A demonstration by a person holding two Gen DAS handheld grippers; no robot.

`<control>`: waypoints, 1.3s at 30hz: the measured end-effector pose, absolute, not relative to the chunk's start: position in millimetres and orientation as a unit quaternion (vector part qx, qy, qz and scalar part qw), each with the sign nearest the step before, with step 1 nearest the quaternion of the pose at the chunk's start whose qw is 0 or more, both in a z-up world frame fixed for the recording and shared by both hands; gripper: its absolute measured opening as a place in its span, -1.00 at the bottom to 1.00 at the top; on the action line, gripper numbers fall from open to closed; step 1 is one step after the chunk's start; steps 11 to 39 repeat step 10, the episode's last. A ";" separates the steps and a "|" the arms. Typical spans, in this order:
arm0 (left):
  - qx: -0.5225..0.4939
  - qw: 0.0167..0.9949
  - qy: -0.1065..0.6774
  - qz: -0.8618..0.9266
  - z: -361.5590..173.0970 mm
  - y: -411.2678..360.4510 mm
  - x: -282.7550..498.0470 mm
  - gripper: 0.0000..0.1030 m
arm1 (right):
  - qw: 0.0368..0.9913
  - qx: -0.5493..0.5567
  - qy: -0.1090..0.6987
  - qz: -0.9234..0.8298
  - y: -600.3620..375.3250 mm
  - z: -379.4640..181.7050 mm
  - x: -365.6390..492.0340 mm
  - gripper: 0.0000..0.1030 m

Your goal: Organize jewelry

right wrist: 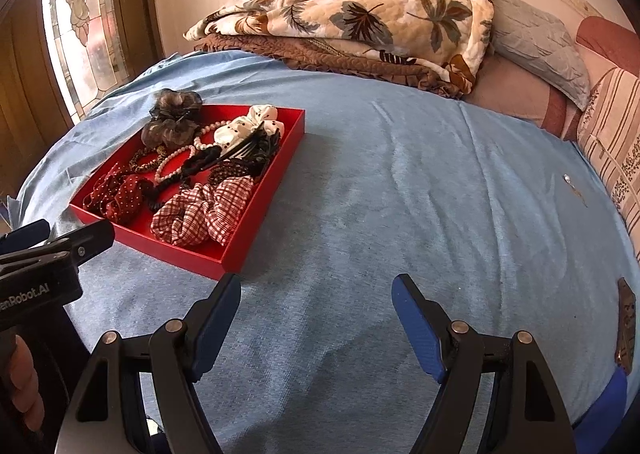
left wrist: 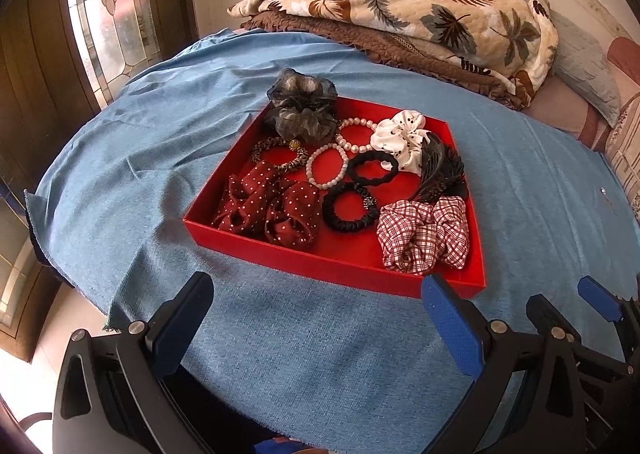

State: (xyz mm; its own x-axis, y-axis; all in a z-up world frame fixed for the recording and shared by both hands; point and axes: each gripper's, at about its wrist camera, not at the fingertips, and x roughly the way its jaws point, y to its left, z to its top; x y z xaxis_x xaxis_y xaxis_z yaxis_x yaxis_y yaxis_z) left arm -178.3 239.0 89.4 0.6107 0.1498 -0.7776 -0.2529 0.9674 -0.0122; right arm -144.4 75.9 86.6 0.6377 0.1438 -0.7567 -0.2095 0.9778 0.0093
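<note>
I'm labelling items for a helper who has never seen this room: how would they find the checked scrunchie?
On the blue bedspread sits a shallow red tray of hair ties and bead bracelets. The checked scrunchie lies in the tray's near right corner, beside a black scrunchie. It alone has a red-and-white plaid pattern; the dark red one carries white dots.

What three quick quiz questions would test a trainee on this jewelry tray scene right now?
1. True or false: both sets of tongs, left and right, are open and hold nothing.
2. Which item lies nearest the red tray's front right corner? A) pearl bracelet B) plaid scrunchie C) grey organza scrunchie
3. Fill in: the tray rests on a ____ cloth.

Key: 1 true; 2 B; 3 blue.
</note>
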 end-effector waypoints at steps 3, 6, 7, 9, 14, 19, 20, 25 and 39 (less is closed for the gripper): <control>-0.055 0.896 0.425 0.117 92.2 236.9 -176.8 1.00 | 0.905 -0.034 0.412 0.101 74.2 88.4 -145.5 0.60; -0.044 0.898 0.421 0.119 98.0 229.8 -174.2 1.00 | 0.907 -0.024 0.409 0.100 66.7 90.8 -146.2 0.60; -0.039 0.899 0.420 0.117 100.5 224.9 -173.1 1.00 | 0.907 -0.020 0.408 0.099 64.4 91.3 -146.2 0.60; -0.028 0.902 0.417 0.109 105.5 214.0 -170.2 1.00 | 0.909 -0.009 0.406 0.094 51.6 93.1 -145.1 0.60; -0.022 0.904 0.415 0.102 108.3 205.9 -168.1 1.00 | 0.910 -0.005 0.405 0.091 46.5 93.5 -144.1 0.60; -0.022 0.904 0.415 0.102 108.3 205.9 -168.1 1.00 | 0.910 -0.005 0.405 0.091 46.5 93.5 -144.1 0.60; -0.022 0.904 0.415 0.102 108.3 205.9 -168.1 1.00 | 0.910 -0.005 0.405 0.091 46.5 93.5 -144.1 0.60; -0.022 0.904 0.415 0.102 108.3 205.9 -168.1 1.00 | 0.910 -0.005 0.405 0.091 46.5 93.5 -144.1 0.60; -0.022 0.904 0.415 0.102 108.3 205.9 -168.1 1.00 | 0.910 -0.005 0.405 0.091 46.5 93.5 -144.1 0.60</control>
